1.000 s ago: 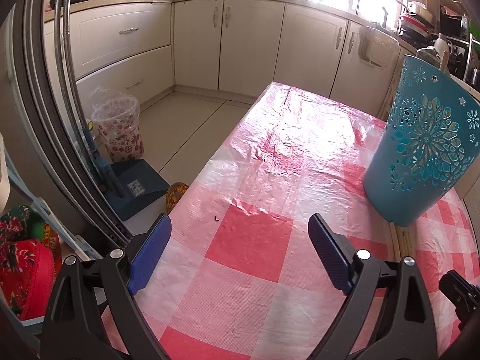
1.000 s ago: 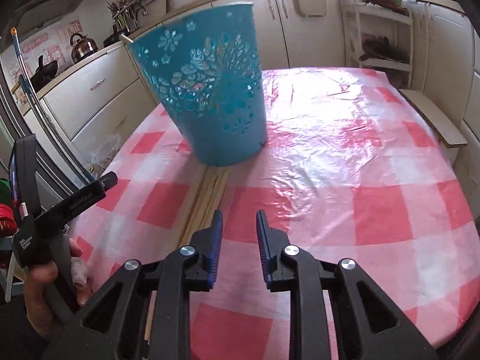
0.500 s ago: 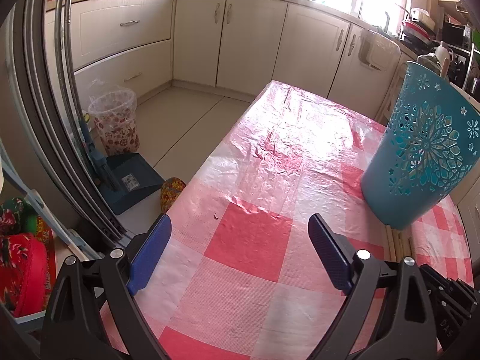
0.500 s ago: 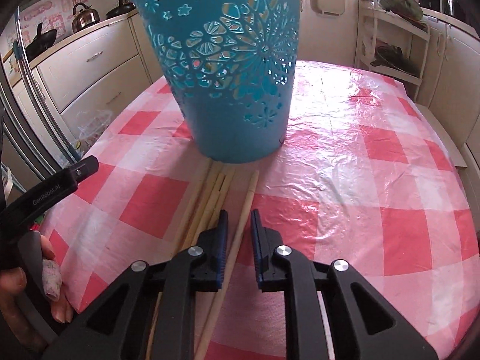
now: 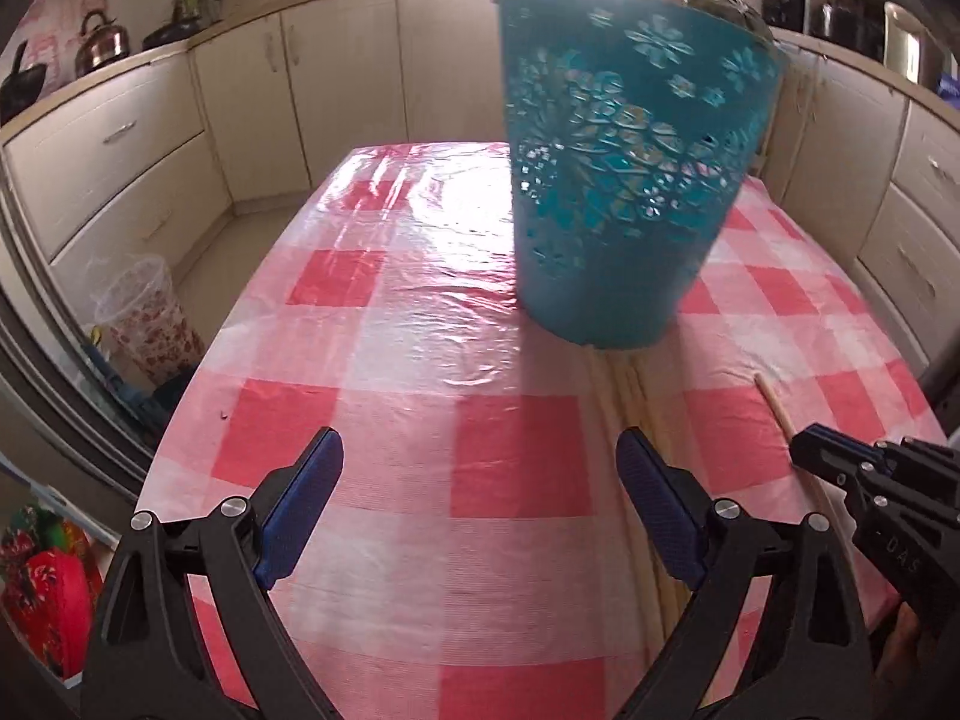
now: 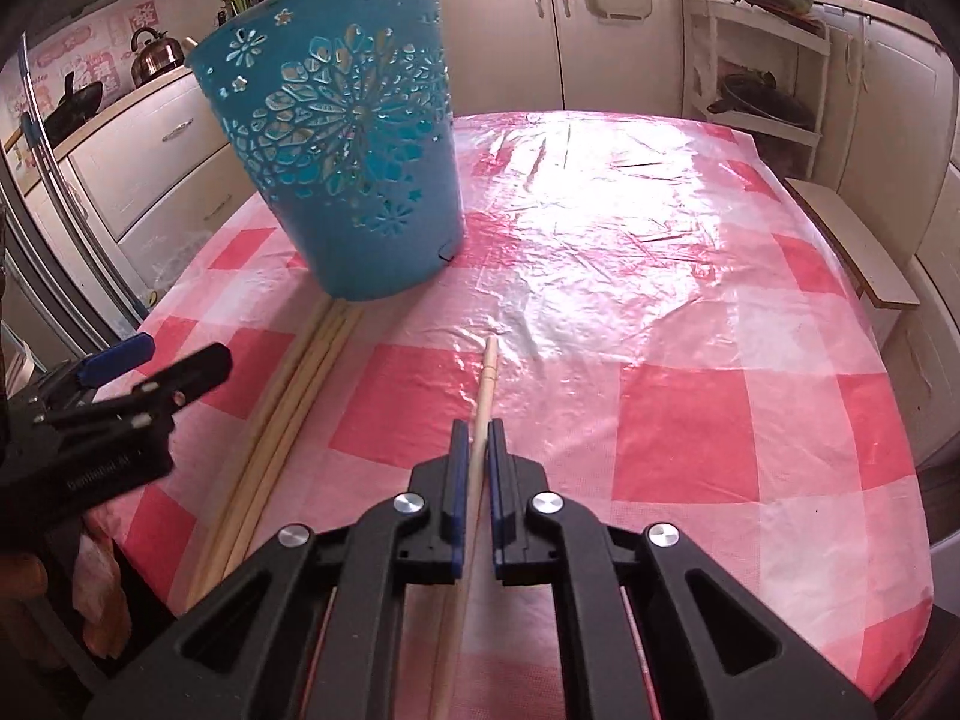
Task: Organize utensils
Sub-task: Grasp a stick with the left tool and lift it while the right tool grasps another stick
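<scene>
We're at the pick-up step: one chopstick gripped, not yet in the holder.

Table [image 6: 690, 420], w/ pink-and-white check plastic cloth, fills both views. On it the blue cut-out basket [image 6: 354, 180] stands upright toward the far left in the right wrist view; in the left wrist view it shows blurred at [image 5: 624, 192]. Something thin pokes above its rim, too blurred to name.

Left gripper [image 5: 480, 516] hangs over bare cloth, jaws wide apart, nothing btwn them. In the right wrist view it sits left of the loose chopsticks [image 6: 288, 420], which lie in a tight bundle running from the basket's foot toward the table's near edge.

Right gripper [image 6: 477, 480] has just been closing and is now clamped on a single chopstick [image 6: 487, 378], pads pressing both sides, tip sticking out fwd over the cloth, well short of the basket. It's apart from the bundle, to its right.

Next, we judge: lift, tip the stick toward upright, carry it up-left over the rim and drop it in. The basket is tall, so the stick has to clear the rim; knocking the wall could shove or tip it. The left gripper is near that route; it could steady the basket.

Around: cream cabinets, a kettle [image 6: 156, 57] on the counter, a floral bin [image 5: 144, 324] on the floor. None in the way.
</scene>
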